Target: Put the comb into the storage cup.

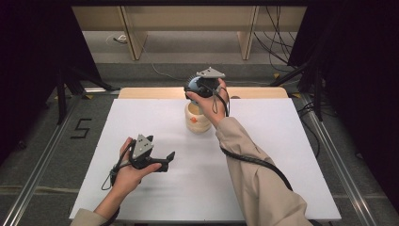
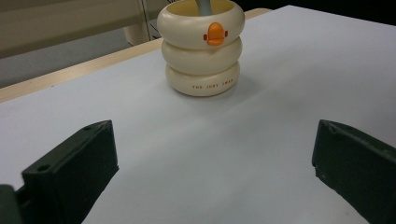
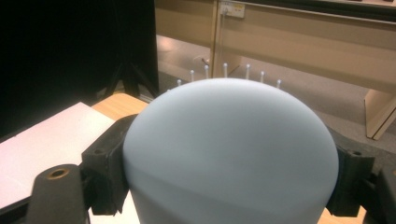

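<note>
Your right gripper (image 1: 203,89) clenches the pale blue hairbrush (image 3: 231,154) by its rounded head, handle down in the cream ringed holder (image 1: 197,117) at the table's far edge. Your left gripper (image 1: 160,162) rests released on the white table (image 1: 263,188), well clear, so nothing blocks the brush.

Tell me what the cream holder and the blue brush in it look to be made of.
The cream holder: probably glazed ceramic or glossy moulded plastic; its three stacked rings are smooth with soft highlights, and an orange duck bill sits on the top ring. The blue brush, clamped in the right tool: likely matte plastic or rubber; its rounded back is even and dull, with thin white bristles behind it.
</note>
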`<state>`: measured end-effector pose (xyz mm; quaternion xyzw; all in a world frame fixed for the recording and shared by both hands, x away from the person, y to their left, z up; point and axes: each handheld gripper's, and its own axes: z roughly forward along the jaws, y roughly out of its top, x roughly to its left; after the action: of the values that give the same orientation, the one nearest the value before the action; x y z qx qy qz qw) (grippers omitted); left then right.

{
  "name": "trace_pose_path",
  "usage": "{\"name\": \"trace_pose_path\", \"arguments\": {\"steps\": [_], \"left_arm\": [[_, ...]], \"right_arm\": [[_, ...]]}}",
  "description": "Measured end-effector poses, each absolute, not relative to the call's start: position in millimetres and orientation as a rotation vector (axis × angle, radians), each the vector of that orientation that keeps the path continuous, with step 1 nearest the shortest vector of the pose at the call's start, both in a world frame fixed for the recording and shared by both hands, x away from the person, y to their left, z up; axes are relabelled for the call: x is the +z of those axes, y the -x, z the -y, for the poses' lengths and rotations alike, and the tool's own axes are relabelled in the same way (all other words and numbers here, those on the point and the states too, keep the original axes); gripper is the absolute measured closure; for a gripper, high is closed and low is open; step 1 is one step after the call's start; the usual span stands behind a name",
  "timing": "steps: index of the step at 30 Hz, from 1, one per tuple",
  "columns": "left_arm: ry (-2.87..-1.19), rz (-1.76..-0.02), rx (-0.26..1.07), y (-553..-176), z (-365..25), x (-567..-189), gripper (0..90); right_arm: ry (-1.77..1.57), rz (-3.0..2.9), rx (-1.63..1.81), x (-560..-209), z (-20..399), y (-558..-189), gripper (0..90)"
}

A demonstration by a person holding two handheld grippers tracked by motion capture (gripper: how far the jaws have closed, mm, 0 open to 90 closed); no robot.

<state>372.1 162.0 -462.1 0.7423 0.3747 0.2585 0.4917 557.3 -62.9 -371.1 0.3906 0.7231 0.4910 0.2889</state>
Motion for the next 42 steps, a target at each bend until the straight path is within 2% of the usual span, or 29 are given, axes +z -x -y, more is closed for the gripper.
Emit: {"name": "trace_pose_path", "arguments": {"steps": [42], "left_arm": [[-1.797, -0.914, 0.631, -372.2, -163.4, -462.4, 0.0]], "right_arm": [[-1.086, -1.956, 1.31, -398.7, 54.9, -573.6, 18.3]]}}
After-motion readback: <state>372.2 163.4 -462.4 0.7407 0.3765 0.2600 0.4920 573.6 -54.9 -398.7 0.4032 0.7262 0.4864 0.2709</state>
